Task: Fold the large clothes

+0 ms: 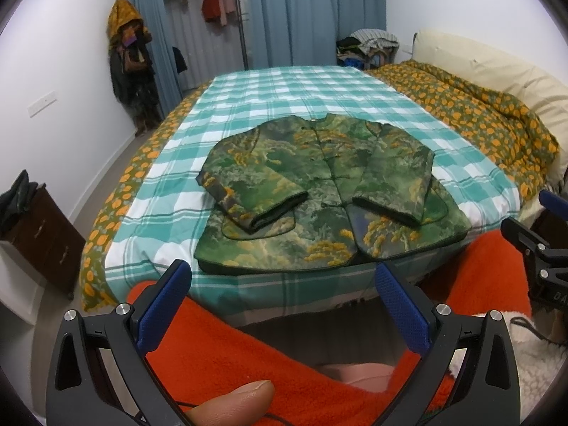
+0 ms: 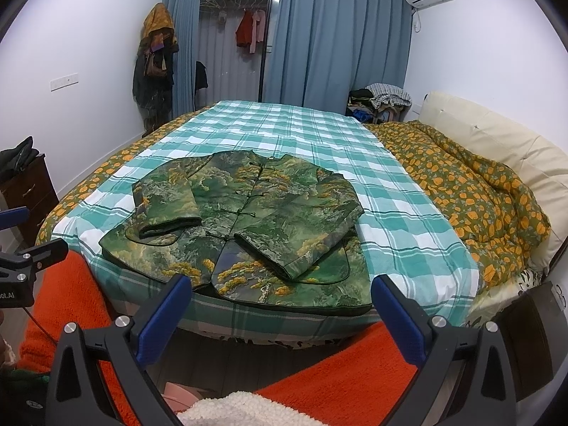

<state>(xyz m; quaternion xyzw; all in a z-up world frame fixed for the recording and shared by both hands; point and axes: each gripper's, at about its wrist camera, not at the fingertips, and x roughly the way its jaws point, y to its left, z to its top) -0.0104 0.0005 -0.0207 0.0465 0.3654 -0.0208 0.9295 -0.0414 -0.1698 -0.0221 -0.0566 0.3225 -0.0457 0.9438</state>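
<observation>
**Both sleeves in, padded jacket awaits its next fold**

The left hand-held gripper [image 1: 284, 305], black-framed with blue-padded fingers, hangs wide open and empty short of the bed's near edge, above the operator's orange fleece trousers [image 1: 227, 348]. The right hand-held gripper [image 2: 282, 314] of the same build is spread just as wide, holding nothing, facing the same edge from a little further right. Ahead of both lies the quilted green jacket [image 1: 319, 191] printed with yellow-gold foliage and closed with knot buttons, spread front-up on the teal-and-white checked sheet [image 1: 284, 92], hem nearest the operator and close to the mattress edge, collar pointing away. Its left-lying sleeve [image 1: 248, 195] and the opposite sleeve [image 1: 394, 184] are already laid across the chest, cuffs meeting near the button line. A rumpled olive quilt with orange flowers [image 2: 472, 191] is bunched along the cream headboard side, well apart from the garment. What remains appears to be the lengthwise fold: each hand-held gripper would do well to pinch one hem corner through both padded layers, lift together, and carry the hem evenly towards the collar so the sleeves stay trapped. Thick wadding may spring back, so pressing the crease flat looks wise.
</observation>
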